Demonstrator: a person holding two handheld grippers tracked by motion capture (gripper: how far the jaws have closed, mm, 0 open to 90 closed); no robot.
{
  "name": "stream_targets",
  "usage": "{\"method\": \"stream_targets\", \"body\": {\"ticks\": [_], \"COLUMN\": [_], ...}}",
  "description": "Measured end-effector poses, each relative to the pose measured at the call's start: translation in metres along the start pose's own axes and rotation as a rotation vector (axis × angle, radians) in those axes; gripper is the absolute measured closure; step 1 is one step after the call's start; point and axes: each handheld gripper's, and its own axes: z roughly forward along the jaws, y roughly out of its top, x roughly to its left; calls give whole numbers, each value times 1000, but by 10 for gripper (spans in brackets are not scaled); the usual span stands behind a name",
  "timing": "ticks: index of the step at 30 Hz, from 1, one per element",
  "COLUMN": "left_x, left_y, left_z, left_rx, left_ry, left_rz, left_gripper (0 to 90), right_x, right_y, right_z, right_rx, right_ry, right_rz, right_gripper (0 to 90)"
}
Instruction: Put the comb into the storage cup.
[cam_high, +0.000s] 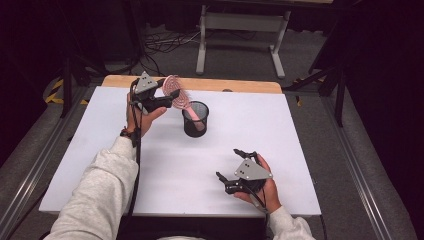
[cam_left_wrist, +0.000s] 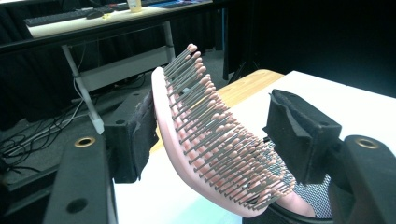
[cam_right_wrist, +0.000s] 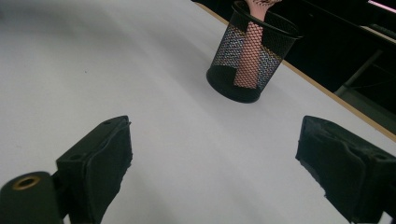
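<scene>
Hairbrush (cam_high: 174, 91), pink with grey bristles tipped in pink, stands with its handle down in the black mesh cup (cam_high: 195, 119) toward the far left of the white desk (cam_high: 300, 150), its head sticking up out of the cup and leaning to the left. From the right hand-held gripper view the handle shows through the mesh, reaching the bottom of the cup.

The left hand-held gripper (cam_high: 167, 98) is up beside the brush head, and the left hand-held gripper view looks straight at the bristles (cam_left_wrist: 219, 140). Its jaws stand about half open with the brush head between them. The back of the head lies against, or just beside, the pad on one side; I cannot tell if it touches. The other pad is clear of the bristle tips, with a gap showing, so the brush is not clamped.

The right hand-held gripper (cam_high: 227, 165) sits low at the near right of the desk, well apart from the cup, pointing toward it. Its jaws are spread wide with nothing between them but bare desk top.
</scene>
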Motion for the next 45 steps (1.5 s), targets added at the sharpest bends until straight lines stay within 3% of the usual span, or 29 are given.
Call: {"method": "stream_targets", "body": {"ticks": [17, 34, 45], "left_x": [0, 1, -6], "left_y": [2, 0, 1], "left_z": [-12, -28, -41], "left_rx": [15, 22, 17], "left_ry": [-15, -41, -61], "left_rz": [50, 89, 128], "left_gripper": [264, 125, 80], "right_x": [1, 1, 2], "right_y": [1, 1, 2], "right_z": [0, 0, 0], "right_rx": [-1, 0, 1], "right_ry": [-3, -6, -7], "right_rz": [-5, -8, -11], "right_gripper": [115, 115, 115]}}
